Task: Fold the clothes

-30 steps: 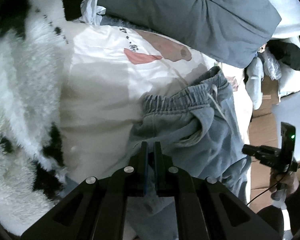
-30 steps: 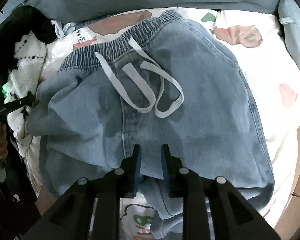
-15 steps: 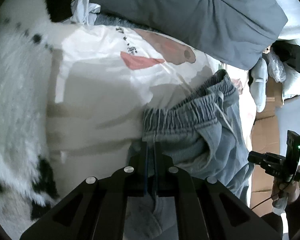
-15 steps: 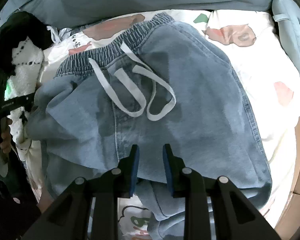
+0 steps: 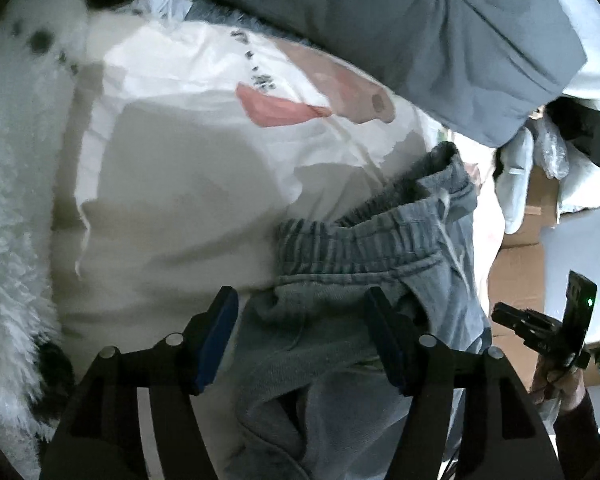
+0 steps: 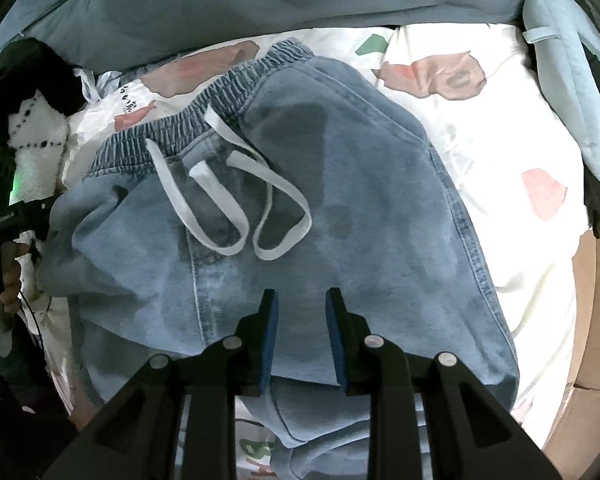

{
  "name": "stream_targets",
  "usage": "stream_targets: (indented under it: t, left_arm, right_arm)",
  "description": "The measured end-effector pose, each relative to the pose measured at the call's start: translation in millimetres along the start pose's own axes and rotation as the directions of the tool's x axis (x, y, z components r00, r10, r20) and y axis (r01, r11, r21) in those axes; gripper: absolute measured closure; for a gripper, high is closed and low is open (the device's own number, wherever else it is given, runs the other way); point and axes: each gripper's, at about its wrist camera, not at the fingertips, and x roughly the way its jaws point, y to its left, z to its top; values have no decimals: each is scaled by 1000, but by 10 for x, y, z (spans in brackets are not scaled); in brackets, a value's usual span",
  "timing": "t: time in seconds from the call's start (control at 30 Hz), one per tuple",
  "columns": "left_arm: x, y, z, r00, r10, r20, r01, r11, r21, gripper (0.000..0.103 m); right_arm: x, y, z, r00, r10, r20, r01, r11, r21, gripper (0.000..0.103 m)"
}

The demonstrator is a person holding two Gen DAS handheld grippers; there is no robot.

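Two grippers hang over the blue pants (image 6: 340, 208) lying on the white sheet (image 6: 500, 152). Left gripper (image 5: 300, 300) gapes wide, maybe brushing cloth. Right gripper (image 6: 300, 296) is parted, empty.

Bare printed bedsheet (image 6: 500, 184) lies free right of the jeans (image 6: 340, 184). Grey duvet (image 6: 260, 4) blocks the far side; fluffy white blanket (image 5: 8, 240) bounds the left.

No legible text anywhere.
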Motion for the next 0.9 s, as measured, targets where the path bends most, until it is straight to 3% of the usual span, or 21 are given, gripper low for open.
stream_targets:
  t: [0.13, 0.23, 0.43, 0.5, 0.6, 0.73, 0.9]
  left_arm:
    - [69, 43, 14, 1000, -21, -20, 21, 1000, -17, 38]
    - [189, 13, 13, 998, -35, -60, 35, 999, -7, 52]
    - [368, -9, 36, 995, -24, -100, 24, 1000, -4, 55]
    - [380, -16, 39, 994, -13, -105, 14, 1000, 5, 64]
    - [339, -45, 35, 995, 19, -94, -17, 999, 27, 76]
    - [196, -103, 66, 997, 51, -61, -46, 996, 71, 82]
    - [-118, -193, 234, 992, 121, 44, -125, 984, 125, 90]
  right_arm:
    - [24, -21, -45, 1000, -6, -7, 6, 1000, 6, 81]
    - [29, -33, -72, 1000, -9, -7, 9, 1000, 5, 81]
    - [9, -109, 29, 1000, -26, 8, 26, 1000, 0, 81]
    - [-1, -140, 78, 999, -32, 14, 32, 999, -1, 81]
    - [-15, -187, 153, 999, -42, 24, 42, 999, -4, 81]
    - [-34, -242, 295, 998, -53, 40, 54, 998, -13, 81]
    - [-45, -296, 602, 996, -66, 63, 68, 997, -36, 81]
